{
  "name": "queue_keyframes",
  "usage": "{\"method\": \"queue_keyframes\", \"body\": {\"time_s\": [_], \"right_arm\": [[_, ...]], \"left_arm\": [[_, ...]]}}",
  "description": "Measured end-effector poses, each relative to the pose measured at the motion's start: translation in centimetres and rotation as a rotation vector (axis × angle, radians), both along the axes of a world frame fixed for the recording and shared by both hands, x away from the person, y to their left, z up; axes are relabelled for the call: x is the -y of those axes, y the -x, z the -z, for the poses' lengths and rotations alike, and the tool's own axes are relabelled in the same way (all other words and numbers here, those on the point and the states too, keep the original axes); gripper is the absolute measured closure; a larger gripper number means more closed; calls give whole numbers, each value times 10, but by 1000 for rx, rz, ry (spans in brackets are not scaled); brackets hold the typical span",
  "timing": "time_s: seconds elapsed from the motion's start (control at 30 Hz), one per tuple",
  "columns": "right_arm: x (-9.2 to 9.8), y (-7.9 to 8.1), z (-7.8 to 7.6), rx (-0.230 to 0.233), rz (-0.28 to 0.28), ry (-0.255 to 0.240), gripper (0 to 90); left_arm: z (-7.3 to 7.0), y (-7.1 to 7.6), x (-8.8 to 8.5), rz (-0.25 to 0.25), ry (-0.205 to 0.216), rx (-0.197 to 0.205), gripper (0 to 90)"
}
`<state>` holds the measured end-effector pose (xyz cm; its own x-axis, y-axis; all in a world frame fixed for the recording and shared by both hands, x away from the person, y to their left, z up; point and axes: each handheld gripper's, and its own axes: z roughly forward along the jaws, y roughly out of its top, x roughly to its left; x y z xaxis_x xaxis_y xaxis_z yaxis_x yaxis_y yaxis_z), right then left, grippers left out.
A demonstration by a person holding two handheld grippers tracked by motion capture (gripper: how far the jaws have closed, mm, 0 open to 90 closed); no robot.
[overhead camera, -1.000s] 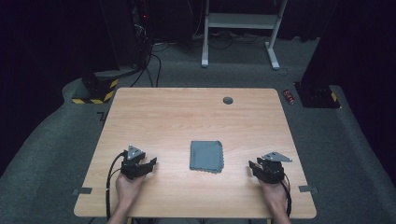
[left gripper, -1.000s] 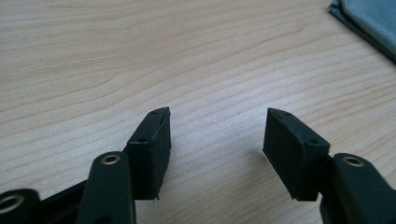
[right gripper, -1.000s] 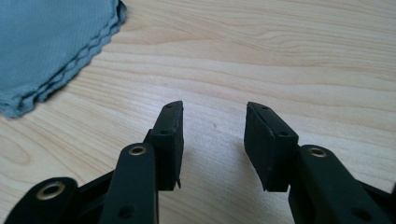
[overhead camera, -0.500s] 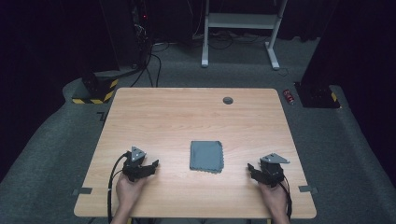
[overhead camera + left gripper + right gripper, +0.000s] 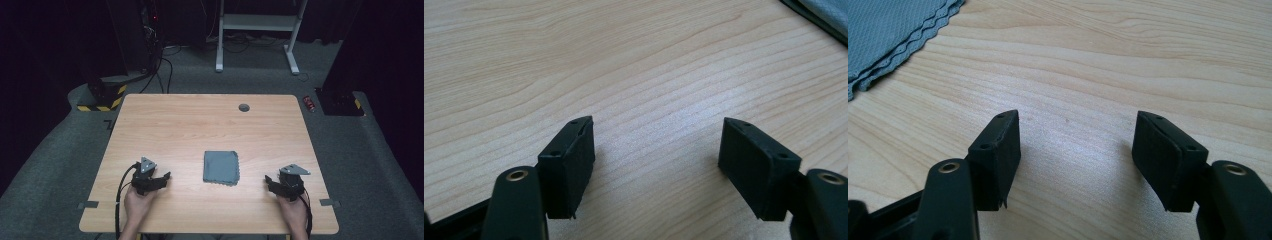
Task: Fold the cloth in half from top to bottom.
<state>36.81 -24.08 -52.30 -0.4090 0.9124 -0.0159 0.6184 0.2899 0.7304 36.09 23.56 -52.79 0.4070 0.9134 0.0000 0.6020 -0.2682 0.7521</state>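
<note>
1. In the left gripper view we see the fingers (image 5: 569, 165) of the left gripper (image 5: 161, 178) standing apart, having just been opening, with bare wood between them and nothing held.
2. In the right gripper view the fingers (image 5: 998, 160) of the right gripper (image 5: 270, 181) also stand apart, having just been opening, with nothing between them.
3. We find both grippers low over the worktop (image 5: 200, 125), each held in a hand near its front edge, the left hand (image 5: 137, 206) at one side and the right hand (image 5: 292, 212) at the other.
4. The folded grey cloth (image 5: 221, 167) lies flat on the worktop between the two grippers, apart from both.
5. A corner of the cloth shows at the upper right of the left gripper view and at the upper left of the right gripper view, clear of the fingers in each.
6. Farther back on the worktop we note a small dark round grommet (image 5: 244, 107) near the rear edge.
7. Beyond the worktop, a white frame (image 5: 255, 30) stands on the grey floor (image 5: 350, 145).
</note>
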Motion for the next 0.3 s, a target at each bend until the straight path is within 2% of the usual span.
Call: {"method": "queue_keyframes", "body": {"time_s": [0.3], "right_arm": [[0,0,0,-3,0,-2,352]], "left_arm": [[0,0,0,-1,2,0,309]]}}
